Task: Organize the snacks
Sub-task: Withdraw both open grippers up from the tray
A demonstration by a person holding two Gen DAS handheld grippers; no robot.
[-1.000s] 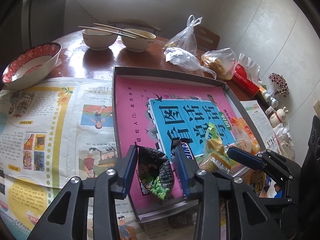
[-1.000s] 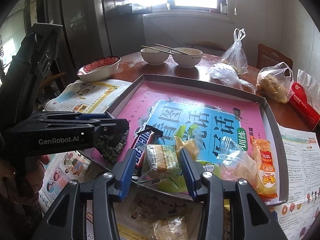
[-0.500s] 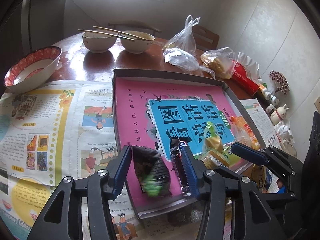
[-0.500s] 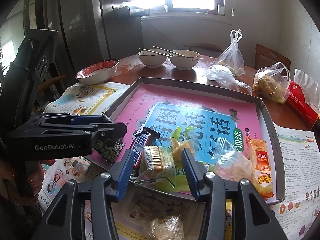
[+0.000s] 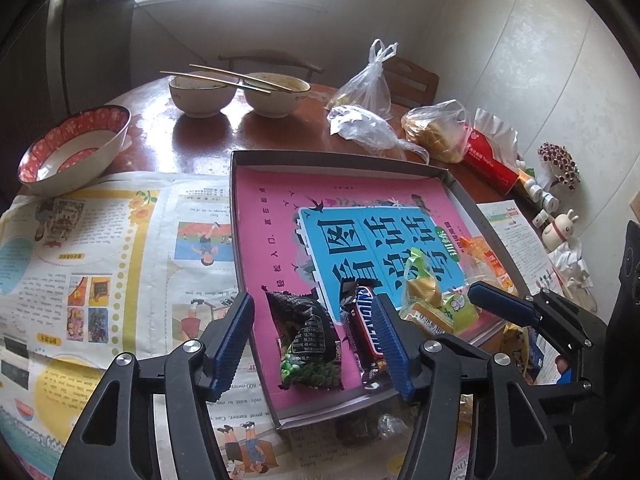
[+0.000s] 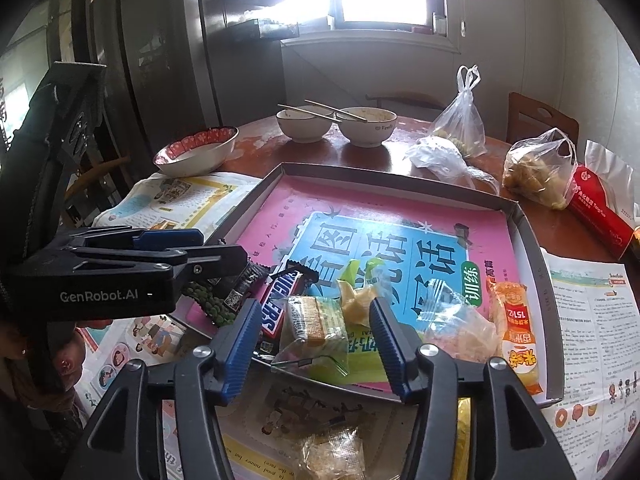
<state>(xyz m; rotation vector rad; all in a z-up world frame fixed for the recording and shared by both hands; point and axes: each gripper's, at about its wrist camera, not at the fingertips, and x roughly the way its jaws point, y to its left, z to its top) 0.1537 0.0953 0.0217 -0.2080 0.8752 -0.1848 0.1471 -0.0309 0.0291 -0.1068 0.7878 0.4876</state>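
Both claws are opening. The left claw [image 5: 314, 344] straddles the pea packet [image 5: 310, 346], pads clear of it; the right claw [image 6: 314, 346] straddles the wafer pack [image 6: 314, 326]. Both snacks lie in the tray [image 5: 256, 312].

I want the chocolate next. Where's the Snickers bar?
In the tray, near its front edge, the Snickers bar lies between the green pea packet and the wafer packet.

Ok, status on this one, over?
Left tongs opening, pea packet loose between them in tray. Right tongs opening over wafer pack. Snickers bar crowds both.
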